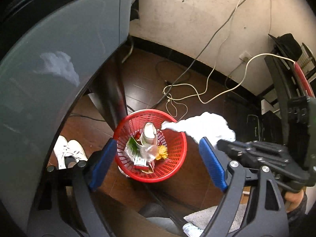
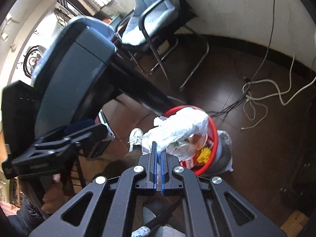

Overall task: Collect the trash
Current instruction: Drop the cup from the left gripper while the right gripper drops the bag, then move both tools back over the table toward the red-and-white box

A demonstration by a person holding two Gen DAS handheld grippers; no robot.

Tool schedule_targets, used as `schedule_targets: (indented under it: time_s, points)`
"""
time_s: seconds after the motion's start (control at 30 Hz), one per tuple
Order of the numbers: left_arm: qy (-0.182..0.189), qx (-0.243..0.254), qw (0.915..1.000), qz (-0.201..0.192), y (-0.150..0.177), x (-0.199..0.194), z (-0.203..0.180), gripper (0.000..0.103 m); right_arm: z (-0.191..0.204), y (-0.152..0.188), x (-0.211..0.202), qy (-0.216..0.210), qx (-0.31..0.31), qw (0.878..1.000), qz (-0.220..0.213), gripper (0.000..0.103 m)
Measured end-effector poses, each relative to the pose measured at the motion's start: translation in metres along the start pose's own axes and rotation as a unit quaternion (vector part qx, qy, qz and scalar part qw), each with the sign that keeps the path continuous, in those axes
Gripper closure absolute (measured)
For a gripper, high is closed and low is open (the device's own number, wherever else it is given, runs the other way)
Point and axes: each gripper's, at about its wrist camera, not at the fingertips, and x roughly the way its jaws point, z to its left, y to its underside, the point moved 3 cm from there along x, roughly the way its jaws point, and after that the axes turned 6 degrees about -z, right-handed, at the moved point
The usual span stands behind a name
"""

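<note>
The white tissue point(image 2: 177, 126) drapes over the red basket point(image 2: 214, 138), hiding most of its mouth in the right wrist view. The basket's far rim, toward twelve o'clock, vanishes behind it. The print on the small red carton point(image 1: 140, 161) is too small to read (same for the green-and-white wrapper point(image 1: 132, 148)). The gray table point(image 1: 49, 75) runs off the frame at nine o'clock. A white shoe point(image 1: 66, 151) is half covered by the table's edge.

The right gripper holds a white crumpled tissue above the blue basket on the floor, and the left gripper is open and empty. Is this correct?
Not quite: the basket is red, not blue, as the left wrist view shows. The rest stands: the right gripper is shut on the white crumpled tissue above it, and the left gripper is open and empty.
</note>
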Motion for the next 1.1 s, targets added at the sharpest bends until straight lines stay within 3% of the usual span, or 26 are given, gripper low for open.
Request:
schedule_targets:
  time_s: [0.23,0.3,0.37,0.77,1.1]
  points:
    - [-0.016,0.016,0.9997,-0.003,0.009,-0.007,-0.002,0.018,0.004,0.005,0.047,0.003,0.006,0.999,0.043,0.096]
    - [-0.019,0.021,0.9996,-0.006,0.009,-0.008,-0.003,0.018,0.004,0.005,0.051,0.004,0.012,0.999,0.049,0.078]
    - [-0.02,0.023,0.9995,-0.009,0.01,-0.009,-0.004,0.018,0.003,0.003,0.046,0.008,0.014,0.999,0.04,0.071]
    - [-0.021,0.029,0.9988,-0.033,0.01,-0.028,-0.015,0.016,-0.005,-0.003,0.017,0.033,0.018,0.999,0.001,0.07]
    - [-0.038,0.042,0.9951,-0.081,0.014,-0.071,-0.027,0.015,0.007,-0.008,-0.018,0.039,-0.002,0.999,-0.035,0.065]
